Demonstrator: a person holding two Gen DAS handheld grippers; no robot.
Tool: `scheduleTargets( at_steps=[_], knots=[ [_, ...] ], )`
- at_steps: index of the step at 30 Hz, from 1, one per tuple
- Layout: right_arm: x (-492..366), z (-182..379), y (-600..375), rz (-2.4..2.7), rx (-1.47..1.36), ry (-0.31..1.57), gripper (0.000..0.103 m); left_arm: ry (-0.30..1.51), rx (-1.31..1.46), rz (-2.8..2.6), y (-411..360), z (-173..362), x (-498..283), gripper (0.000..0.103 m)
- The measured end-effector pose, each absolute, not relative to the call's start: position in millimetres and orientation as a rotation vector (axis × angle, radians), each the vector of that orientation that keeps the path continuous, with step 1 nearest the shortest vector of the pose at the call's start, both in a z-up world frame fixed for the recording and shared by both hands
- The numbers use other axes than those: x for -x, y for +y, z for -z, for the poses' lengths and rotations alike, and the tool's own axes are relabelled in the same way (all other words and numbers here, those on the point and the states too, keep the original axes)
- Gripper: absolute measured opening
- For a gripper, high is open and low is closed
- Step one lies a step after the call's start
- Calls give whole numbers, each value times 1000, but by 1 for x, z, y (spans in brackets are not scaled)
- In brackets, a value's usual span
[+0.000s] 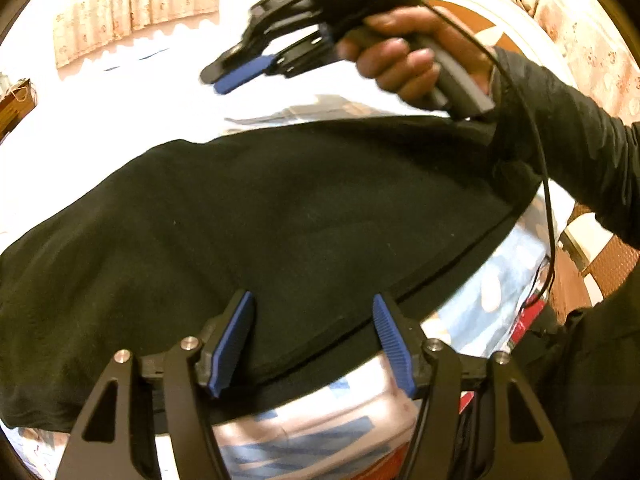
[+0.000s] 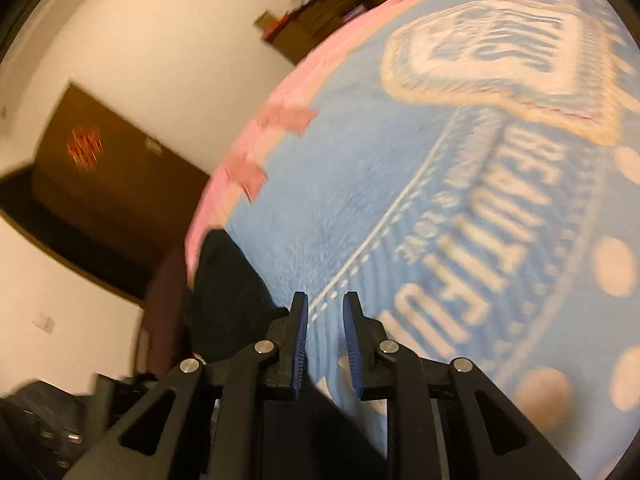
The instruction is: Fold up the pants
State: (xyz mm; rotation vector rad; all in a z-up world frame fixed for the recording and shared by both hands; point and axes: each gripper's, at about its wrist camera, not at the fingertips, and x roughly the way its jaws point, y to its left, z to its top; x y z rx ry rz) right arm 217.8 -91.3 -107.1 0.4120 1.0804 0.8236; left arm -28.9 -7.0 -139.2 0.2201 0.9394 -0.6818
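Observation:
Black pants (image 1: 280, 216) lie folded flat across a light blue printed blanket (image 1: 500, 280) on a bed. My left gripper (image 1: 312, 300) is open, its blue pads (image 1: 232, 340) just above the near hem of the pants, holding nothing. My right gripper (image 1: 224, 78), held in a hand, hovers in the air above the far side of the pants. In the right wrist view my right gripper (image 2: 325, 300) has a narrow gap between the pads and is empty. A dark corner of the pants (image 2: 228, 280) shows to its left.
The blanket (image 2: 440, 160) has a pink border and large lettering. A brown door (image 2: 100, 168) and a dark shelf unit (image 2: 328, 12) stand by the cream wall. Curtains (image 1: 132, 4) hang at the back. A cable (image 1: 548, 200) hangs from the right gripper's handle.

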Motion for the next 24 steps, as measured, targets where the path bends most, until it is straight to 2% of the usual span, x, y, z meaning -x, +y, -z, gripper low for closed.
scheduleTargets(
  at_steps=[6, 10, 12, 18, 24],
  knots=[
    [-194, 110, -92, -807, -328, 1152, 18, 943, -253, 693, -10, 140, 30, 64],
    [-177, 126, -73, -846, -267, 1203, 12, 936, -281, 693, -8, 141, 37, 66],
    [-168, 122, -64, -885, -231, 1197, 9, 940, -262, 701, -7, 138, 35, 66],
    [-134, 112, -41, -936, -3, 1165, 9, 942, -267, 721, -5, 137, 34, 66],
    [-159, 114, -59, -917, -201, 1160, 9, 917, -331, 698, -9, 140, 39, 60]
  ],
)
